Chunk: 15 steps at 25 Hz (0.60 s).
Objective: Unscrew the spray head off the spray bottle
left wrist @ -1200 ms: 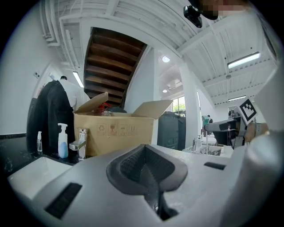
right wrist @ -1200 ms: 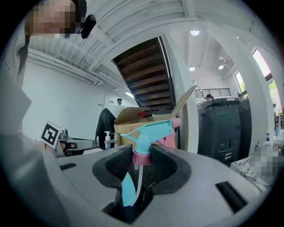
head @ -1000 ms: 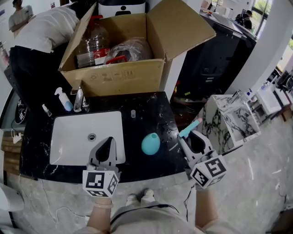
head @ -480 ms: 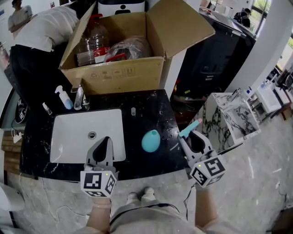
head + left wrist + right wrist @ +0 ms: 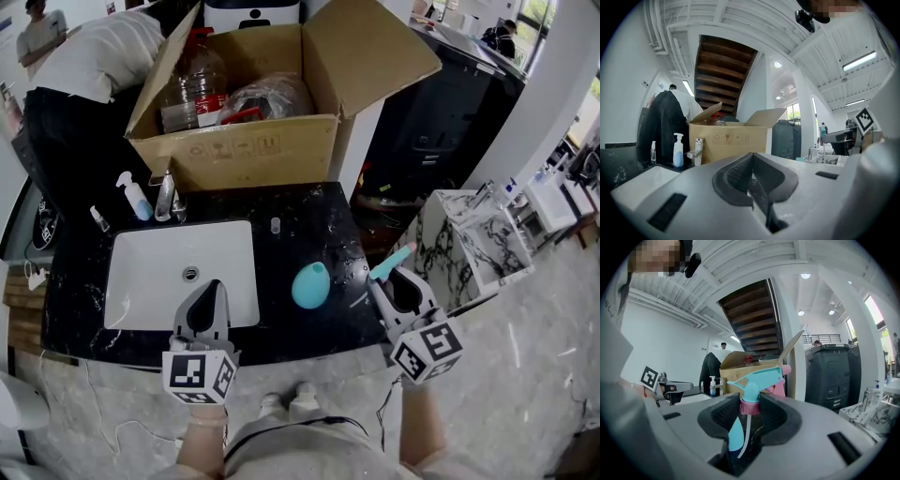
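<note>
The teal spray bottle [image 5: 310,285] stands headless on the black counter [image 5: 319,211], right of the sink. The teal and pink spray head [image 5: 389,263] is off the bottle; my right gripper [image 5: 392,279] is shut on its pink collar, off the counter's right end. In the right gripper view the spray head [image 5: 757,378] points forward above the pads and its white dip tube [image 5: 744,437] hangs free between them. My left gripper [image 5: 212,298] hovers over the sink's front edge, shut and empty; in its own view the left gripper [image 5: 752,176] has its pads closed together.
A white sink [image 5: 150,281] with a chrome faucet [image 5: 166,197] fills the counter's left. A pump bottle [image 5: 134,197] and a small spray vial [image 5: 97,218] stand behind it. An open cardboard box [image 5: 244,141] sits at the back beside a person in white [image 5: 94,47]. A marble stand [image 5: 469,244] is at the right.
</note>
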Each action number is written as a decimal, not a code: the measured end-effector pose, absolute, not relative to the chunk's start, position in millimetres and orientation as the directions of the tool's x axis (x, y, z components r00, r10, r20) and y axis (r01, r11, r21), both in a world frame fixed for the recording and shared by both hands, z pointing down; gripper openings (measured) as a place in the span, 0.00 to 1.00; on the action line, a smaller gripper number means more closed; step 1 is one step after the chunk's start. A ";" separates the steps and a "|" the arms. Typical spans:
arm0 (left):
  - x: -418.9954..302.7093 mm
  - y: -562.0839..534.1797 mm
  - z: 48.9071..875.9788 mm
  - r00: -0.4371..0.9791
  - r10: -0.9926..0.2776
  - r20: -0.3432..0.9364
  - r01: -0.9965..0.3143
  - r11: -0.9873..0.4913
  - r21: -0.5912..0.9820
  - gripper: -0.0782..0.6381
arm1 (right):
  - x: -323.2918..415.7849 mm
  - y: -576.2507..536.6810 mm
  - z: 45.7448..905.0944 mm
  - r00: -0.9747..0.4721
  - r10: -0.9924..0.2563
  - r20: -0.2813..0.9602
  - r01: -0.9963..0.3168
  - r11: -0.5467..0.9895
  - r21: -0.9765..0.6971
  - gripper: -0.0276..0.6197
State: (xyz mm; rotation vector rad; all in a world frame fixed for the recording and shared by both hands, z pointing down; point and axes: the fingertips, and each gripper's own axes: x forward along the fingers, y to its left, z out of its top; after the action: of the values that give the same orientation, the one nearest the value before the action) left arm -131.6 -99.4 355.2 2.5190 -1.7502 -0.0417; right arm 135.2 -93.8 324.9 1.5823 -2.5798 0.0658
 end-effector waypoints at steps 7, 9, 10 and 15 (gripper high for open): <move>-138.8 -96.2 353.6 0.331 -0.944 0.013 -0.941 -0.329 0.076 0.12 | 133.6 -89.9 326.9 -0.454 -0.882 0.125 -0.887 0.460 0.028 0.26; -139.5 -95.4 352.8 0.328 -0.944 0.012 -0.942 -0.327 0.076 0.12 | 133.1 -89.3 326.3 -0.456 -0.881 0.123 -0.886 0.463 0.028 0.26; -139.2 -95.1 352.3 0.328 -0.945 0.012 -0.942 -0.326 0.076 0.12 | 133.1 -89.2 326.1 -0.457 -0.881 0.123 -0.886 0.464 0.028 0.26; -137.2 -95.6 351.5 0.330 -0.944 0.013 -0.942 -0.328 0.075 0.12 | 133.0 -90.3 325.2 -0.460 -0.880 0.123 -0.884 0.466 0.030 0.26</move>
State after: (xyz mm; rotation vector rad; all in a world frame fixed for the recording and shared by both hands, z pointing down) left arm -137.2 -95.6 351.5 2.5048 -1.7790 -0.0505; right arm 133.0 -90.3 325.2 1.5621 -2.5844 0.0576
